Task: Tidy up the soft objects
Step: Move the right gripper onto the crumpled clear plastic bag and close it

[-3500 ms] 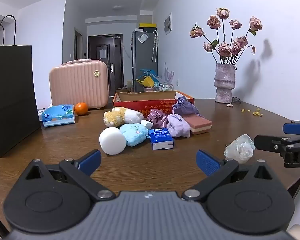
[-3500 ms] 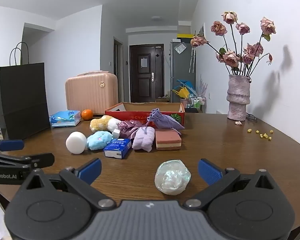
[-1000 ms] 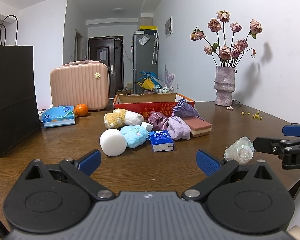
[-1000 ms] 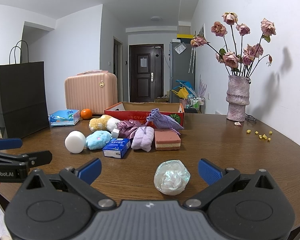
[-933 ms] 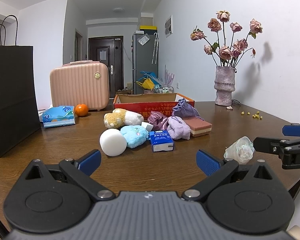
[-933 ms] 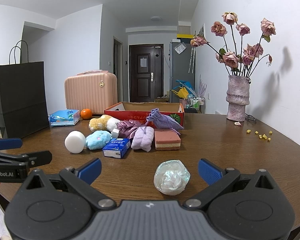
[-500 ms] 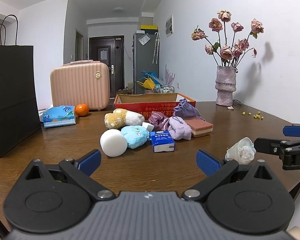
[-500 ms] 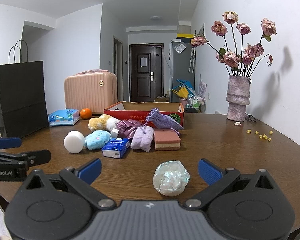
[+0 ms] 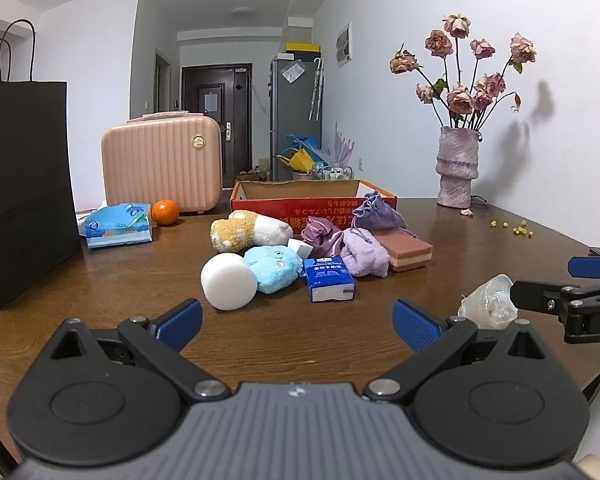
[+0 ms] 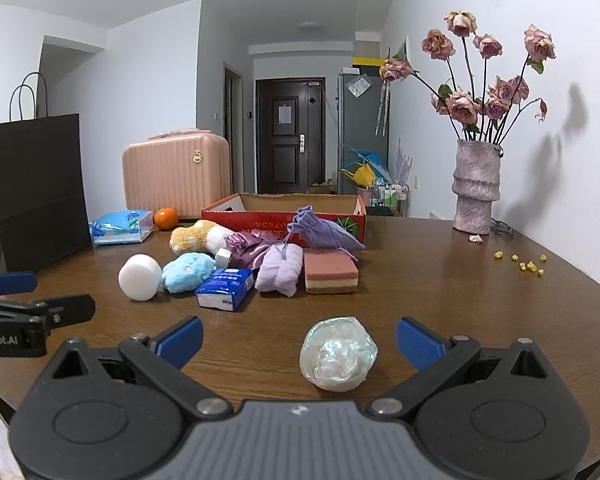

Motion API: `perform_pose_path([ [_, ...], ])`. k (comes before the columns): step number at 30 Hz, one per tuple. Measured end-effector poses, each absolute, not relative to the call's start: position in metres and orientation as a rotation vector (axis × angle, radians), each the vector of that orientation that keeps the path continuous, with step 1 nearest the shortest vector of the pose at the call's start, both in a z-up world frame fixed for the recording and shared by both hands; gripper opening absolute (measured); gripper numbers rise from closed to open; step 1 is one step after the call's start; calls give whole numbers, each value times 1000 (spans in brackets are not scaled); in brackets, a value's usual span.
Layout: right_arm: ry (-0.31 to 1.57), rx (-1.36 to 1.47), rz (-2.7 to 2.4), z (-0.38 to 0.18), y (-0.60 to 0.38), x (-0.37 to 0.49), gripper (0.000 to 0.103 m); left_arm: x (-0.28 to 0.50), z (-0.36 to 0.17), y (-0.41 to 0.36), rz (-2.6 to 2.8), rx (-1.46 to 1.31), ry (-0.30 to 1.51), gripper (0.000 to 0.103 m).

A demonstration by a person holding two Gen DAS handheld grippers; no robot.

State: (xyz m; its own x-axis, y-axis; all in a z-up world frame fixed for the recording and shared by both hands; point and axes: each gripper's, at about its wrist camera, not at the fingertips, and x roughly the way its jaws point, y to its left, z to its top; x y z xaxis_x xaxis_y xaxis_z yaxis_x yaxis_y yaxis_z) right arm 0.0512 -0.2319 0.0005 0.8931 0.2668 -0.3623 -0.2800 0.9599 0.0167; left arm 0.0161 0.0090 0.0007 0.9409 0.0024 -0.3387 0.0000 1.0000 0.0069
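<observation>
Pearly plastic wad [image 10: 337, 359] lies on the table [image 10: 440, 280], between the spread fingers of the right gripper [image 10: 299, 339], untouched. Left gripper [image 9: 296, 320] also spread, empty, white foam ball [image 9: 229, 281] just ahead.

Left gripper [image 9: 296, 318], jaws spread, over wooden table [image 9: 100, 304]; white foam ball [image 9: 229, 282], blue tissue pack [image 9: 329, 280], red box [image 9: 312, 200] ahead.
</observation>
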Motion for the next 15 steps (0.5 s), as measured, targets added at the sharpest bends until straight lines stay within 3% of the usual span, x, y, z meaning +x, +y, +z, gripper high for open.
perform_pose_path([
  [15, 459, -53, 269, -19, -229, 95, 103, 44, -12, 20, 32, -24, 395, 103],
])
